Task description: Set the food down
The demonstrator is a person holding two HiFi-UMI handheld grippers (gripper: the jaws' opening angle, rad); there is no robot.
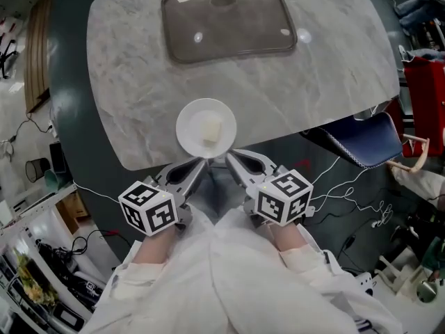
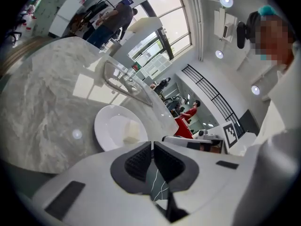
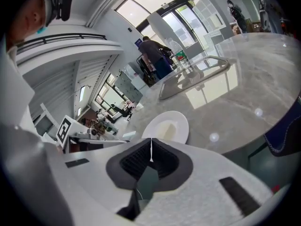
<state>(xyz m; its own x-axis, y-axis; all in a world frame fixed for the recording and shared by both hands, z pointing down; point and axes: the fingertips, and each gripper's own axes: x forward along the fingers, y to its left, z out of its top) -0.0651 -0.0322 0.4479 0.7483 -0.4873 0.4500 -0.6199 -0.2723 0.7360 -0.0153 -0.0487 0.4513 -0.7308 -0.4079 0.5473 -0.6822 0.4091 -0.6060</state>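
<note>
left gripper (image 2: 152, 145): pads pressed together, nothing clearly pinched; thin pale sliver in the seam, possibly just light.
right gripper (image 3: 151, 144): pads pressed together, same pale line in the seam, no object made out between them.
plate (image 1: 186, 117): white, round, directly ahead of both sets of fingertips. Left tips at its near-left rim, right tips at its near-right rim. Touching the rim or tucked under it: cannot tell from the head view.
food (image 1: 211, 131): pale cube, roughly mid-plate, just beyond the fingertips and between the lines of the two grippers.
table (image 1: 313, 75): grey marble top below the plate; plate close to the near edge, fingers pointing in across that edge.
tray (image 1: 229, 26): dark, rectangular, well beyond the fingertips, past the plate on the far side of the table.
sleeves (image 1: 229, 277): white, behind both grippers.
</note>
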